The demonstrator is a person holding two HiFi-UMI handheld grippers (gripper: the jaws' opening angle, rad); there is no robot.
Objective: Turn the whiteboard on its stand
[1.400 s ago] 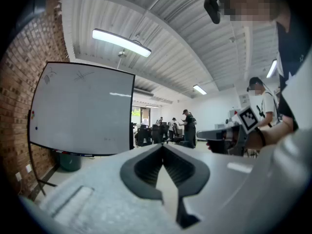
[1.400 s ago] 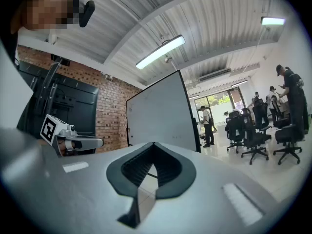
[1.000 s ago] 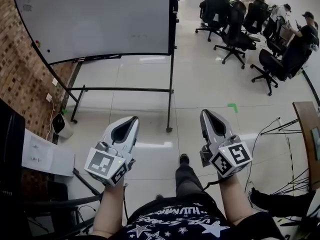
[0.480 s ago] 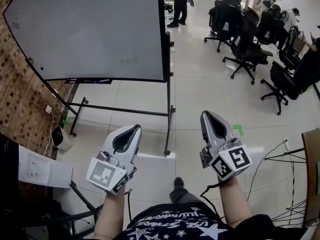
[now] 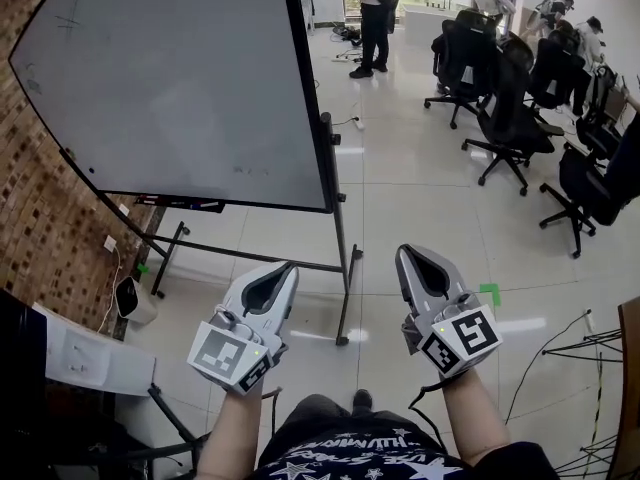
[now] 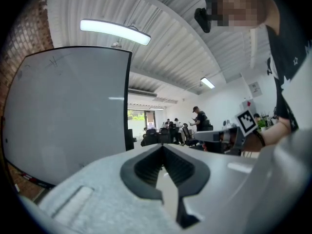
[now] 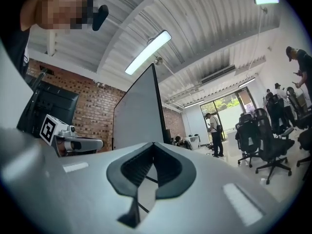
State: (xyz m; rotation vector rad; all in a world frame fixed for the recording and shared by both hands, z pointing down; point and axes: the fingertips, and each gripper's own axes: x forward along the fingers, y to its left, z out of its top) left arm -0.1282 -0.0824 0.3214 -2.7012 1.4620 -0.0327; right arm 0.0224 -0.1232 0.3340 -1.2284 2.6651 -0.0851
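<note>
The whiteboard (image 5: 170, 88) is a large black-framed panel on a black stand (image 5: 338, 258) with floor feet, standing at the upper left in front of a brick wall. Both grippers are held level in front of the person, short of the board's right edge and apart from it. My left gripper (image 5: 286, 268) is shut and empty, its tip pointing toward the board's lower right corner. My right gripper (image 5: 407, 252) is shut with nothing in it, right of the stand's post. The left gripper view has the whiteboard (image 6: 68, 116) face-on; the right gripper view shows the whiteboard (image 7: 139, 116) nearly edge-on.
The brick wall (image 5: 40, 238) runs along the left, with a small white unit (image 5: 133, 298) on the floor and a white cabinet (image 5: 85, 358) beside it. Several black office chairs (image 5: 510, 98) and a standing person (image 5: 375, 18) are at the far right. Green tape (image 5: 489, 293) marks the tiled floor.
The person has stepped forward: the whiteboard is now larger and nearer, and both grippers have moved with the body toward its right edge. Both jaws stay shut.
</note>
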